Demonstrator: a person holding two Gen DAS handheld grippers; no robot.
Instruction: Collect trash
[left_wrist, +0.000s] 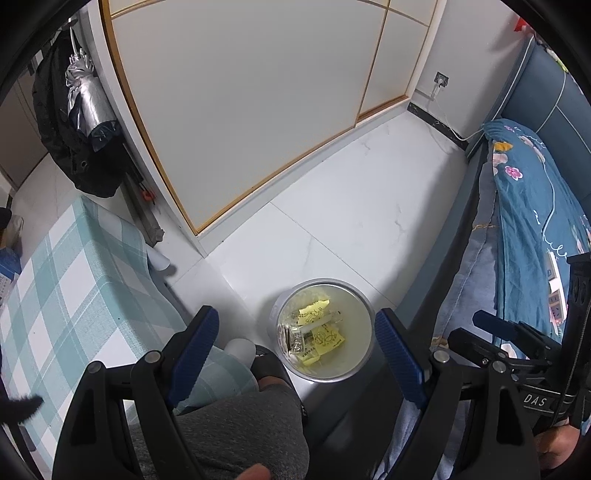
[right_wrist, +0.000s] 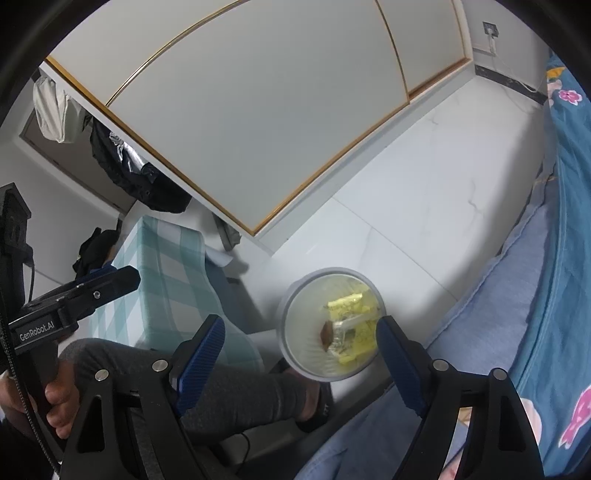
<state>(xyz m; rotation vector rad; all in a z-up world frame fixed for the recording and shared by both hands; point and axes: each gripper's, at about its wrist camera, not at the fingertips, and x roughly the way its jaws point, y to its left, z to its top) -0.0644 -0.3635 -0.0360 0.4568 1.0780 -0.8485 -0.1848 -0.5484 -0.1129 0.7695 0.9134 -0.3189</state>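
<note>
Two grippers, left gripper (left_wrist: 295, 347) and right gripper (right_wrist: 299, 354), both spread wide and holding nothing, bin (left_wrist: 364, 334) of yellow wrappers (left_wrist: 323, 338) on the floor (left_wrist: 351, 206) just beyond their fingertips.

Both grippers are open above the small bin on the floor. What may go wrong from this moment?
1. The trash bin is small and stands free on the smooth floor tiles; a bump from the left gripper or the right gripper may tip it and spill the yellow wrappers.
2. The person's foot is close beside the bin and may knock it.
</note>
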